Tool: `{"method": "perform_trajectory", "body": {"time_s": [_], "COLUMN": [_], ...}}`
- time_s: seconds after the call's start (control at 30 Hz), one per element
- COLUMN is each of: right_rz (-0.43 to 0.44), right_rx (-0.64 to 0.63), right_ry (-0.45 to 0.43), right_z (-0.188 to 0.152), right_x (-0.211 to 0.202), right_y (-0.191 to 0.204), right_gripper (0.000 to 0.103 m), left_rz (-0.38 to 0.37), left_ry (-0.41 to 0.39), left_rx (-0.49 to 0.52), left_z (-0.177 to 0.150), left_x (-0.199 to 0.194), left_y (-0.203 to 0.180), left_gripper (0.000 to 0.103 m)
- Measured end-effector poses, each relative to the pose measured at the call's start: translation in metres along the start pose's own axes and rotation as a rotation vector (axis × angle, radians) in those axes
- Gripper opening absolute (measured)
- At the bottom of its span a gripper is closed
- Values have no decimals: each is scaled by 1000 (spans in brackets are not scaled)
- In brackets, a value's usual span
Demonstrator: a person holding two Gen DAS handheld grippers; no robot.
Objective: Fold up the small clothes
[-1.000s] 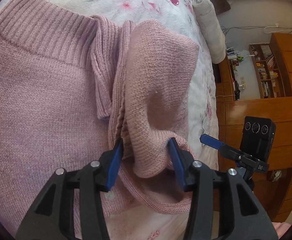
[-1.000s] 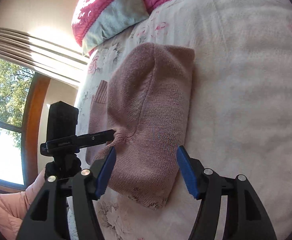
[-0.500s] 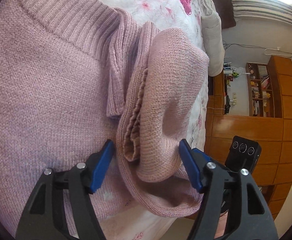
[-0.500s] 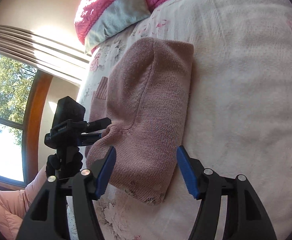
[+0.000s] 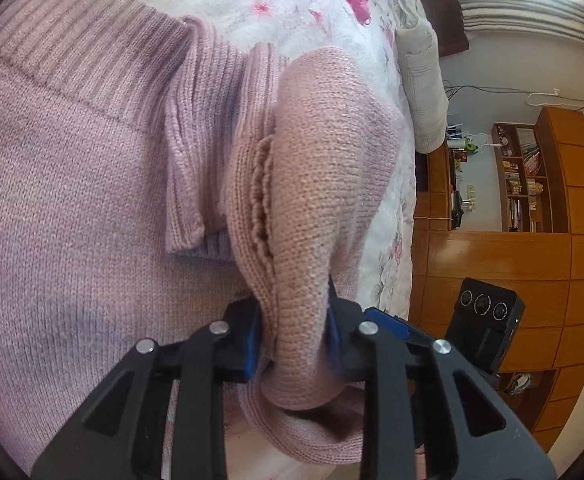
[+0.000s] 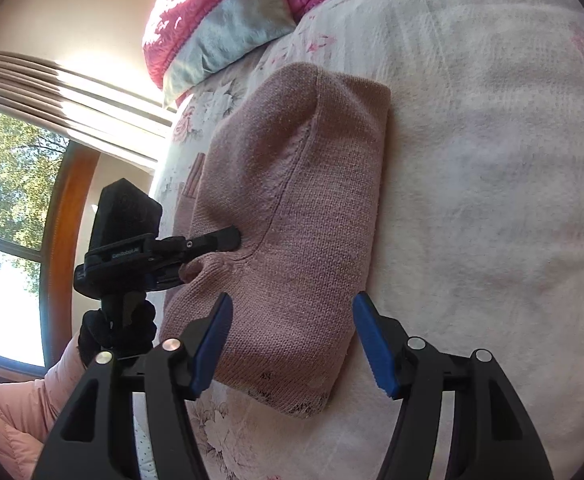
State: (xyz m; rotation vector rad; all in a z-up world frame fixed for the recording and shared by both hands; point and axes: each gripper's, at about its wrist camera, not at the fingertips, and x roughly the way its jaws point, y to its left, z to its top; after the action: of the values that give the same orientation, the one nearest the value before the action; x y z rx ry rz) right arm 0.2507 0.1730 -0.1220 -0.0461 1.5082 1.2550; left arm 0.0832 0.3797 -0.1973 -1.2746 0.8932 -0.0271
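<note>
A dusty-pink knitted sweater (image 5: 72,208) lies on the floral bedspread (image 5: 276,8), its ribbed collar at the top left in the left wrist view. My left gripper (image 5: 292,340) is shut on a bunched fold of the sweater's sleeve (image 5: 324,168), which stands up as a ridge. In the right wrist view the same sweater (image 6: 304,232) lies folded lengthwise on the bed. My right gripper (image 6: 292,344) hovers open over its near end, both blue pads (image 6: 212,344) apart from the knit. The left gripper (image 6: 208,242) shows there pinching the sweater's left edge.
Pink and grey pillows (image 6: 228,20) sit at the head of the bed. A window with a wooden frame (image 6: 64,240) is to the left. Wooden cabinets and shelves (image 5: 532,184) stand beyond the bed edge. A pink padded sleeve (image 6: 20,408) is at the lower left.
My left gripper has shut on the sleeve fold, which it only straddled before. The right gripper stays open and has drifted slightly closer over the sweater's end.
</note>
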Motion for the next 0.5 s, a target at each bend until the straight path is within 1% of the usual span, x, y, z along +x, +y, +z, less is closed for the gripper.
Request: {"method": "perform_trajectory", "body": {"time_s": [0.1,0.17,0.27,0.4,0.5], "right_rz": [-1,9,25,48,64], "right_rx": [-9,-14,-23,-44,-65], "right_ry": [1,4,3,14,27], "right_z": [0,-1,-1,0,-2], "right_x": [-1,0,2,12,20], "right_y": [3,7,14,26,35], "right_gripper": [64,64,64,64,64], "left_rz": [-24,-10,3,36,61], "left_ry": [-52,-80,-116,-161,-200], "left_rx": [90,142,195,228,196], "left_z": [-5,-7,-8,-9,-7], "left_x": [-22,-40,-69,-113,-149], "left_y": [-20,-32,-42,-40,-22], "left_gripper": [23,23,23,23,23]}}
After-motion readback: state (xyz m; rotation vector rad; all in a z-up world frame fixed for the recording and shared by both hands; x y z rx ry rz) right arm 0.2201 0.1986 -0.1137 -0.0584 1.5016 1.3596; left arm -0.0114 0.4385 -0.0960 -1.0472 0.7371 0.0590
